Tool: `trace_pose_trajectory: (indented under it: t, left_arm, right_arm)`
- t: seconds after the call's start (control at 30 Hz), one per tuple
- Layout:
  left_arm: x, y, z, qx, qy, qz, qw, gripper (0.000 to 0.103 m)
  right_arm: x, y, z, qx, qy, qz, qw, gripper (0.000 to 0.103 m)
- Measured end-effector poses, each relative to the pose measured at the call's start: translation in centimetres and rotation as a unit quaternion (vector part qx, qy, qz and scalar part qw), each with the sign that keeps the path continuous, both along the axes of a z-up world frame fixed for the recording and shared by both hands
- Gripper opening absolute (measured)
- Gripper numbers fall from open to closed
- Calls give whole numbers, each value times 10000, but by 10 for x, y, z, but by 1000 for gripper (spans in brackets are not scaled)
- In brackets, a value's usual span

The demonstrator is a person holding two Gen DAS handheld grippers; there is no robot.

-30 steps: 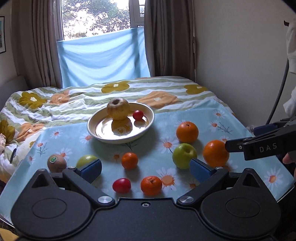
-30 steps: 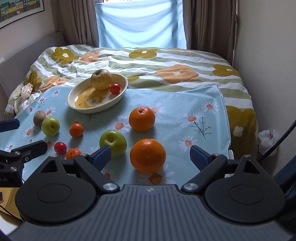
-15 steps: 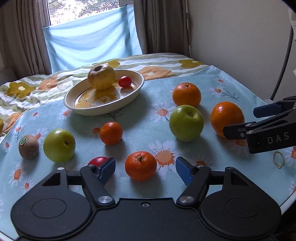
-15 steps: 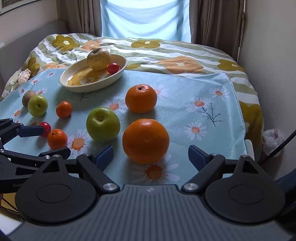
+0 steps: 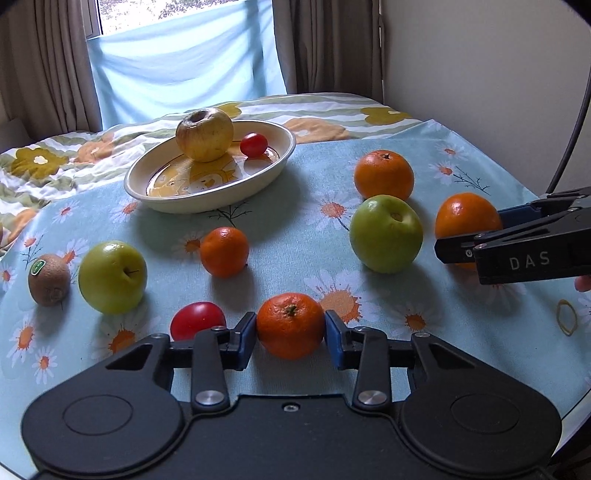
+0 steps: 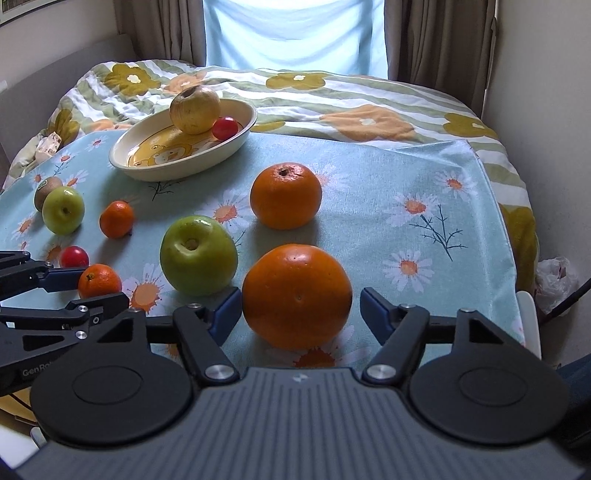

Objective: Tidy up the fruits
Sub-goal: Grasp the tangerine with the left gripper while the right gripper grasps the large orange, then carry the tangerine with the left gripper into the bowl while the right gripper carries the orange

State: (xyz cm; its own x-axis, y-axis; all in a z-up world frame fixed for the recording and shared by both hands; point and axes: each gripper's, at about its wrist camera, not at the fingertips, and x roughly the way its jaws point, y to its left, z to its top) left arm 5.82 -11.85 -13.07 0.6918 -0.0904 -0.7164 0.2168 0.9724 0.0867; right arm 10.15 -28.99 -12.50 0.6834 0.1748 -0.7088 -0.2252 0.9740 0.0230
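Left wrist view: left claw point(image 5: 290, 336) clamped on small tangerine point(image 5: 290, 325) at 6 o'clock, just closed – soft, light, thin-skinned, best pinched gently across its middle. Right wrist view: right claw point(image 6: 299, 314) closing around big orange point(image 6: 296, 295) at 6 o'clock, far pad not yet touching – firm, heavier, slippery rind.

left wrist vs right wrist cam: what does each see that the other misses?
Left wrist only: a yellow rubber band near the right edge of the tablecloth, and bare window glass above the blue drape. Right wrist only: a white plastic bag down by the wall, past the cloth's edge. Both: the bowl holding a yellow apple and a cherry tomato, and the kiwi on the cloth.
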Motion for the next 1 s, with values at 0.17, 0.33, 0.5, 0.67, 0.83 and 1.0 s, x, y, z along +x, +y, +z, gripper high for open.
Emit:
trace_pose_trajectory:
  t: [0.17,0.33,0.5,0.67,0.83,1.0]
  left_arm:
    - [-2,-1,0,9,16,-11,10000,42]
    - [-5,1,1,3,66,22,10000,42]
    - [-12,3,8,-28,33,69,10000,42]
    - [-20,4,21,-100,-33,81,9999,42]
    - [-29,6,42,-158,-149,118,9997,42]
    - [-38,15,73,-239,-302,280,9989,42]
  right_arm:
    - [1,0,-1,12,5,11,10000,82]
    - [3,1,-1,22,5,41,10000,78]
    - [1,0,2,59,7,52,10000,77]
    - [-5,-4,15,106,-35,-5,9999,77]
    - [-14,-5,34,161,9,-99,9998,77]
    - [-23,-2,62,207,-15,-89,9997,77]
